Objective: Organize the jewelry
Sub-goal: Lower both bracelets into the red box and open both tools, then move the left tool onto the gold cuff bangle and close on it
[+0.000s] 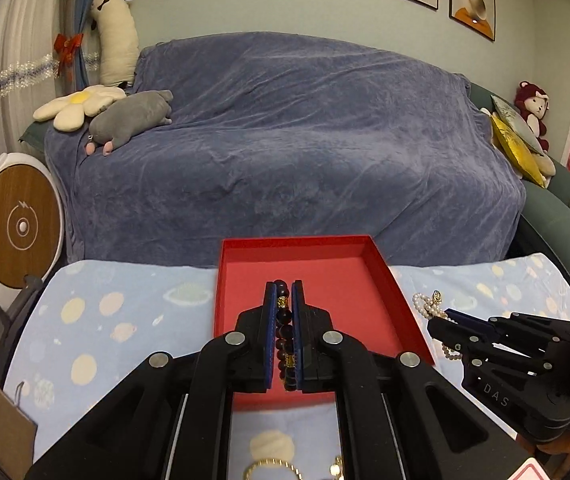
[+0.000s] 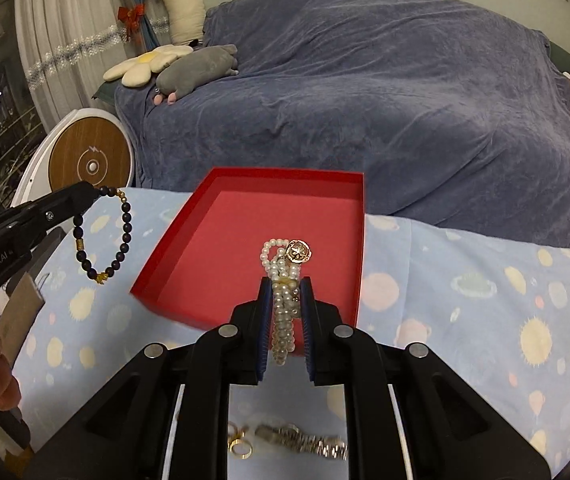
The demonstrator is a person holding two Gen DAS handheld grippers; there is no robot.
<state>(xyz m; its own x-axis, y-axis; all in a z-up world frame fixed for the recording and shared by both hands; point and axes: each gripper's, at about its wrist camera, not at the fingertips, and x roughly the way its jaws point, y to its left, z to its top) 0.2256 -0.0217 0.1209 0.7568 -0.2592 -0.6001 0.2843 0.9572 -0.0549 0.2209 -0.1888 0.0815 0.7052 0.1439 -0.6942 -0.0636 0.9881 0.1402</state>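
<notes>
A shallow red box [image 1: 325, 272] [image 2: 221, 248] lies open on the pale blue planet-print cloth. My left gripper [image 1: 284, 285] is shut on a dark bead bracelet [image 1: 284, 332] with gold spacers and holds it above the box's near part; in the right wrist view the bracelet [image 2: 103, 236] hangs from the left gripper [image 2: 93, 192] left of the box. My right gripper [image 2: 285, 280] is shut on a white pearl bracelet [image 2: 283, 304] with a gold charm [image 2: 299, 251], over the box's near edge. From the left view the pearls [image 1: 429, 306] hang right of the box.
A gold bangle [image 1: 271, 470] lies on the cloth below my left gripper. Gold rings [image 2: 239, 446] and a metal watch band [image 2: 305, 440] lie below my right gripper. A sofa under a blue-grey blanket [image 1: 285, 140] stands behind the table. A round white device [image 1: 17, 220] stands at left.
</notes>
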